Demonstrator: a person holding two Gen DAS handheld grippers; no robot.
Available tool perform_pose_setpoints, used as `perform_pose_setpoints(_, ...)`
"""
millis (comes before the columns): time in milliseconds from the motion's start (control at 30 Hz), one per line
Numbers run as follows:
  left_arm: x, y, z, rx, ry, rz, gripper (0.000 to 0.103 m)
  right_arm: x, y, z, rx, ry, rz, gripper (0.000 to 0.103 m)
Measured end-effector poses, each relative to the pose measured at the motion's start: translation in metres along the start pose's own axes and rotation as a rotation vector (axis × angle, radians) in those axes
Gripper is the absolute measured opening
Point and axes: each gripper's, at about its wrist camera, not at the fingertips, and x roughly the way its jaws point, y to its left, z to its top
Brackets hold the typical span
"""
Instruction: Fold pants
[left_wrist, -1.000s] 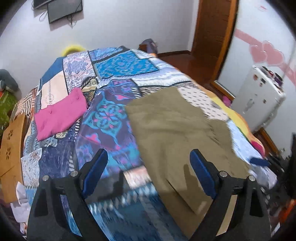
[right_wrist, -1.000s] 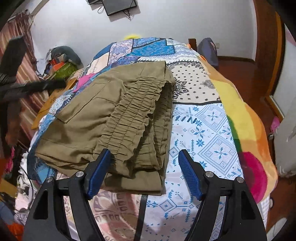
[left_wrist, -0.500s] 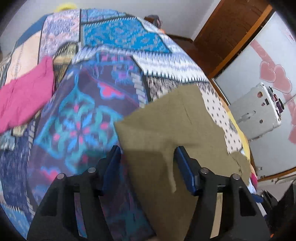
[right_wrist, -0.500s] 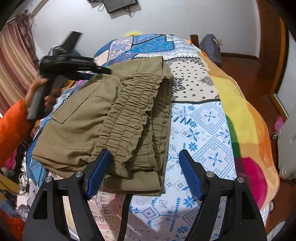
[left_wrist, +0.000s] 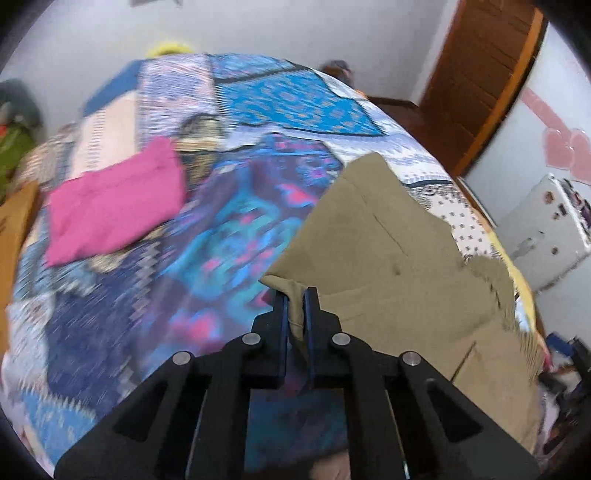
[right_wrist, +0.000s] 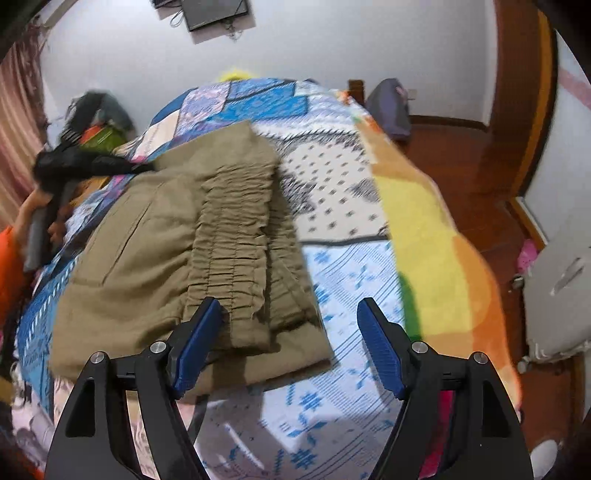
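The pants (left_wrist: 399, 266) are soft and limp: my left gripper (left_wrist: 294, 306) pinches their near-left corner, my right gripper (right_wrist: 291, 332) gapes empty over the waistband.

A bed (right_wrist: 424, 206) under a patchwork cover fills the room. White walls (right_wrist: 332, 40) carry a dark wall-mounted screen (right_wrist: 216, 13); the floor (right_wrist: 461, 155) and door (left_wrist: 484, 74) are reddish-brown wood.
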Motion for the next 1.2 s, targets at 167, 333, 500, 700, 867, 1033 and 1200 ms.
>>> perform_pose_setpoints(167,-0.043,0.012,-0.057,-0.018,-0.04,0.112,0.008,-0.017,0.016,0.002,-0.02,-0.037,0.045,0.072)
perform_pose_setpoints(333,-0.075,0.027,-0.103,-0.085,-0.047,0.109,0.007,-0.02,0.048,0.003,-0.086,-0.032,0.081,0.072)
perform_pose_setpoints(500,-0.085,0.033,-0.129,-0.122,-0.018,0.074,0.008,-0.009,0.072,-0.008,-0.114,0.004,0.117,0.072)
perform_pose_setpoints(700,-0.094,0.039,-0.146,-0.117,-0.029,0.079,0.012,0.013,0.072,-0.025,-0.088,0.06,0.108,0.072)
perform_pose_setpoints(867,-0.1,0.049,-0.146,-0.054,-0.012,0.042,0.012,0.0,0.066,-0.022,-0.106,0.035,0.025,0.072)
perform_pose_setpoints(1033,-0.119,0.054,-0.138,0.005,-0.032,0.098,0.012,-0.018,0.06,-0.017,-0.122,-0.014,-0.011,0.069)
perform_pose_setpoints(1200,-0.134,0.052,-0.108,0.033,-0.097,0.039,0.012,-0.026,0.054,0.003,-0.095,-0.078,0.007,0.067)
